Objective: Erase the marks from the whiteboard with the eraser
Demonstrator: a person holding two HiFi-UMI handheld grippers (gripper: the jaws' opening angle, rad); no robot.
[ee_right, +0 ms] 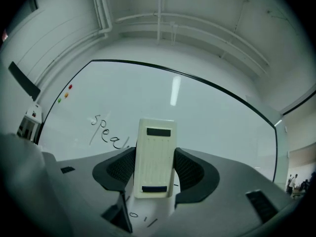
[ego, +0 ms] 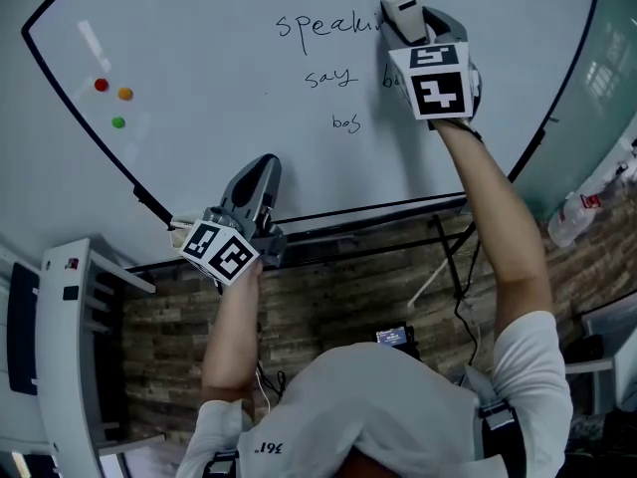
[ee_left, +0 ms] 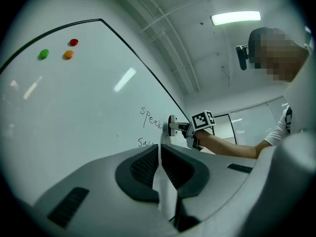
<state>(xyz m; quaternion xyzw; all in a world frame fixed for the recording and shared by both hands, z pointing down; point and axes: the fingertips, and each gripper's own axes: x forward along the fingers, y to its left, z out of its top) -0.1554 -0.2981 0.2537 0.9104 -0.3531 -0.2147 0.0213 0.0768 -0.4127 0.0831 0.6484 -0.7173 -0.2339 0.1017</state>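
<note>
Right gripper (ee_right: 154,171): up at 1 o'clock in the head view, jaws clamped on the two long sides of the eraser (ee_right: 155,152).
Eraser: a white block, standing on end between those jaws, pressed flat on the whiteboard (ego: 199,58) right at the tail of the top word.
Top word (ego: 323,25): reads "speak" up to where the eraser covers it.
Other marks: "say" (ego: 330,77) just below at 6 o'clock of the top word, a third short scribble (ego: 345,121) lower again, and one more partly hidden behind the right gripper's marker cube.
Left gripper (ee_left: 160,164): down at 8 o'clock in the head view, near the board's bottom edge, well apart from the writing; jaws drawn together to a thin slit, nothing between them.
Magnets: red (ego: 101,85), orange (ego: 124,94) and green (ego: 118,121), clustered on the board at 10 o'clock, far from the eraser.
Board tray (ego: 378,212): a dark ledge along the bottom edge, beside the left gripper.
</note>
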